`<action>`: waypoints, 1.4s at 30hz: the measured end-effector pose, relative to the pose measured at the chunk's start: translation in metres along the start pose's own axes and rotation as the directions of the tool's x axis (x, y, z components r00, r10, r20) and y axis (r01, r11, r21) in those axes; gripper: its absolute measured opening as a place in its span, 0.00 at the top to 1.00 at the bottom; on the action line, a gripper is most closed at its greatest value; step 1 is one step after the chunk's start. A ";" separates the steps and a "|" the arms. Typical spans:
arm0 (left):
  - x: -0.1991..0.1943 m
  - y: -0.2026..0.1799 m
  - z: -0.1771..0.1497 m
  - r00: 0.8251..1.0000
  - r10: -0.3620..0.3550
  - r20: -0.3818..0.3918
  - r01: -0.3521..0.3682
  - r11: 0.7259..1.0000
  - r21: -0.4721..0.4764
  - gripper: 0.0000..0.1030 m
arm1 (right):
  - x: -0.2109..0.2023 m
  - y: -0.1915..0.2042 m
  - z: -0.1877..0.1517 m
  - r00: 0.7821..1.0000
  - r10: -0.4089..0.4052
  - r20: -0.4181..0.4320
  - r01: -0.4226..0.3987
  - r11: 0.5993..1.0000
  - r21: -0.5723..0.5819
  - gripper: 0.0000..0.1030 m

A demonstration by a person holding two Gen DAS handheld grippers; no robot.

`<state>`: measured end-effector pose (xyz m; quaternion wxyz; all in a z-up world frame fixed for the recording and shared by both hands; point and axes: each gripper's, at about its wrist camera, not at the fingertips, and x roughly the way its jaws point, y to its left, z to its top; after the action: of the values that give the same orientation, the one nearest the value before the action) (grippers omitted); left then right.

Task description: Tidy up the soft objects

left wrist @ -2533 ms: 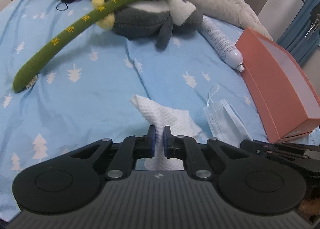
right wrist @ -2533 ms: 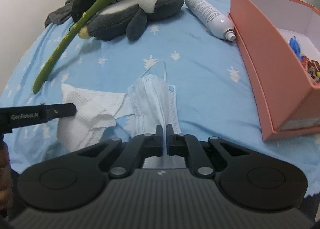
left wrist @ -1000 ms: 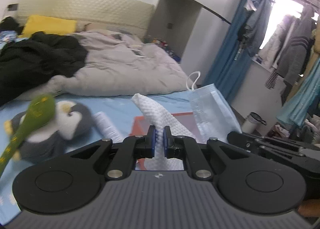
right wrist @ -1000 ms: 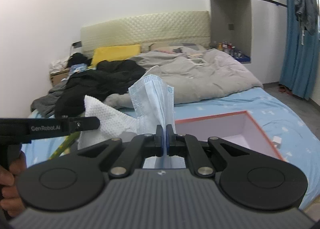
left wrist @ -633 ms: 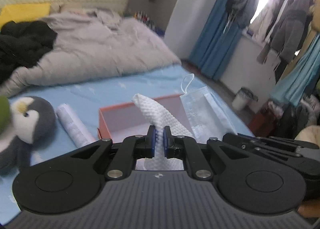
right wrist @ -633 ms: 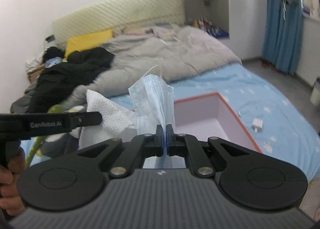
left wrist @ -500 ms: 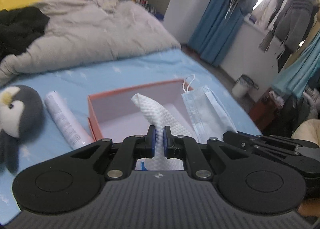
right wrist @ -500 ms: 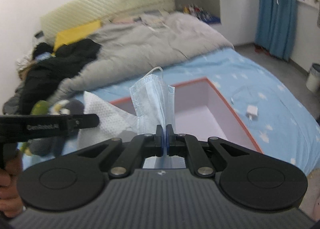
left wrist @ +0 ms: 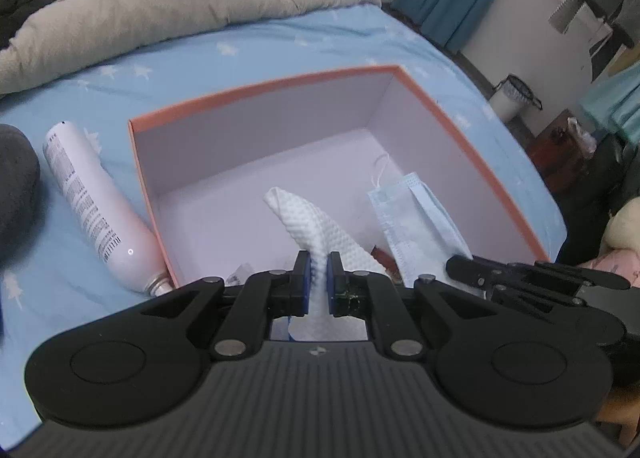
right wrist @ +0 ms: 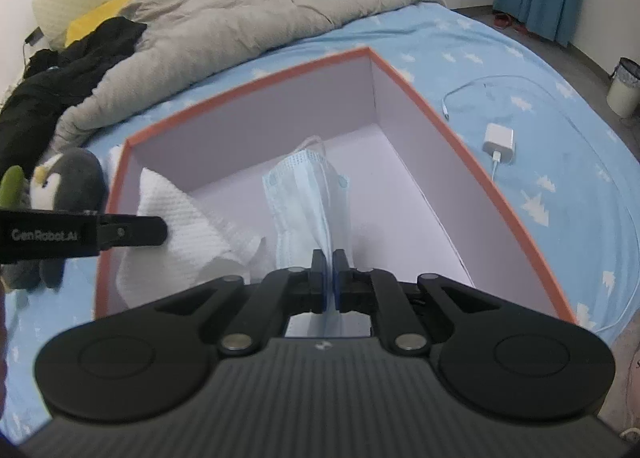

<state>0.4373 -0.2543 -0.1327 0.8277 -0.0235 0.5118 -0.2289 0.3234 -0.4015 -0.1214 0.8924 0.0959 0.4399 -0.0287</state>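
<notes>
My left gripper point(left wrist: 318, 274) is shut on a white textured cloth point(left wrist: 308, 225) and holds it over the open orange box point(left wrist: 260, 87). My right gripper point(right wrist: 329, 272) is shut on a light blue face mask point(right wrist: 308, 193) and holds it over the same box point(right wrist: 460, 133). The mask also shows in the left wrist view point(left wrist: 416, 213), and the cloth in the right wrist view point(right wrist: 184, 225). Both hang above the box's pale inside. The left gripper's arm point(right wrist: 80, 236) shows at the left of the right wrist view.
A white spray can point(left wrist: 92, 201) lies against the box's left wall. A grey penguin plush point(right wrist: 60, 181) lies left of the box. A white charger and cable point(right wrist: 498, 141) lie on the blue sheet to the right. A grey duvet point(right wrist: 260, 5) is heaped behind.
Both grippers have lifted the cloth and the mask off the bed, swung right and tilted down. They now hang over the open box, closer to it than half a second ago.
</notes>
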 end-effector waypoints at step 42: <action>-0.318 -0.052 -0.143 0.927 -0.024 0.374 -0.045 0.984 0.174 0.54 | -0.266 0.069 -0.069 0.905 0.083 0.417 -0.032 0.991 -0.127 0.45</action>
<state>0.1786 -0.1443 0.0799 0.9101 0.0104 0.3217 -0.2610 0.1160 -0.3290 0.0579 0.9709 0.0476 0.2347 0.0035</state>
